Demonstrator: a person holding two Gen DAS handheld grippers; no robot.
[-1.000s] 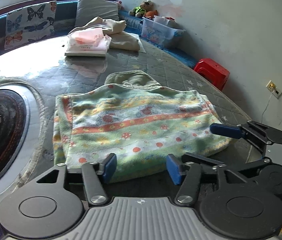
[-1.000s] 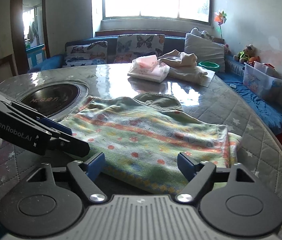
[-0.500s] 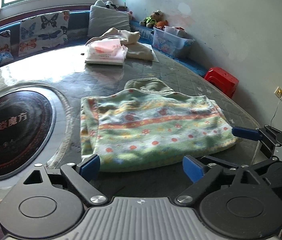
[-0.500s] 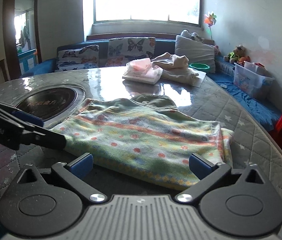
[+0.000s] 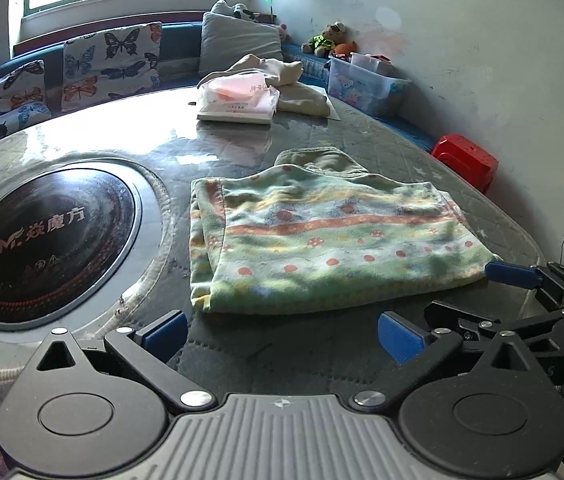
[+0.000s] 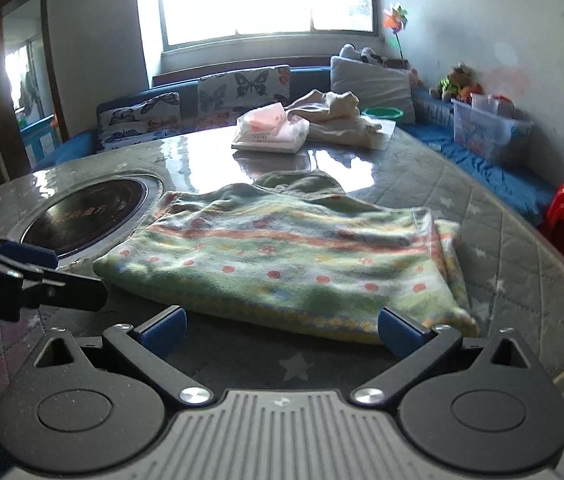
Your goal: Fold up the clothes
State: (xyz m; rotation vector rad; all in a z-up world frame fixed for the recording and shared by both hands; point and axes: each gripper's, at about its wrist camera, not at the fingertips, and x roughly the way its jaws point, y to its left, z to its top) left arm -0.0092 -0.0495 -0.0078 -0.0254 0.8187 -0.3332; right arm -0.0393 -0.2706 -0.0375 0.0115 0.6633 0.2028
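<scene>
A green fleece garment (image 5: 321,240) with orange stripes and mushroom dots lies folded into a flat rectangle on the quilted table; its green hood pokes out at the far side. The right wrist view shows the same garment (image 6: 289,264). My left gripper (image 5: 282,334) is open just short of the garment's near edge, with nothing between its blue pads. My right gripper (image 6: 282,330) is open too, a little back from the near hem. Each gripper appears in the other's view: the right one (image 5: 521,280) by the garment's right corner, the left one (image 6: 30,272) by its left corner.
A round black induction plate (image 5: 42,236) is set into the table (image 5: 282,344) left of the garment. At the far side lie a plastic-wrapped package (image 5: 238,100) and a beige cloth pile (image 5: 293,84). A red stool (image 5: 465,160) and a clear storage bin (image 5: 361,84) stand by the right wall.
Both grippers have opened wider and drawn back from the garment's near edge. The folded garment lies still where it was.
</scene>
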